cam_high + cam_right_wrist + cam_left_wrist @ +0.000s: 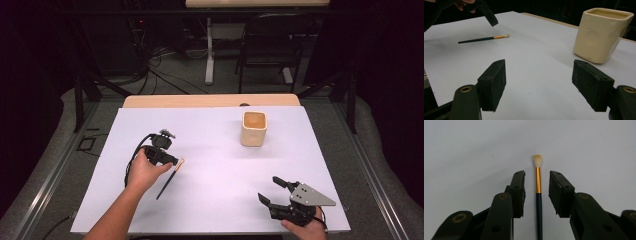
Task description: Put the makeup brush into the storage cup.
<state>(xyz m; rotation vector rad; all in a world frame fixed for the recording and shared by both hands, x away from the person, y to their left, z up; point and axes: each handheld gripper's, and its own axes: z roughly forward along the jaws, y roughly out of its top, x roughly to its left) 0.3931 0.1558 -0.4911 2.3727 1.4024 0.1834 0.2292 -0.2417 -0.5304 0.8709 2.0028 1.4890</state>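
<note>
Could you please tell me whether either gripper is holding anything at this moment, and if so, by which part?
Nothing is held. The left gripper hangs open over the brush, jaws on either side of its gold ferrule, not closed. The right gripper is open and empty.

My left gripper (172, 161) covers the middle of the thin dark-handled brush with the gold ferrule (168, 179) from above. The bottom edge of my left gripper view cuts off the handle's end. My right hand (306, 231) is cropped at the frame's bottom.
</note>
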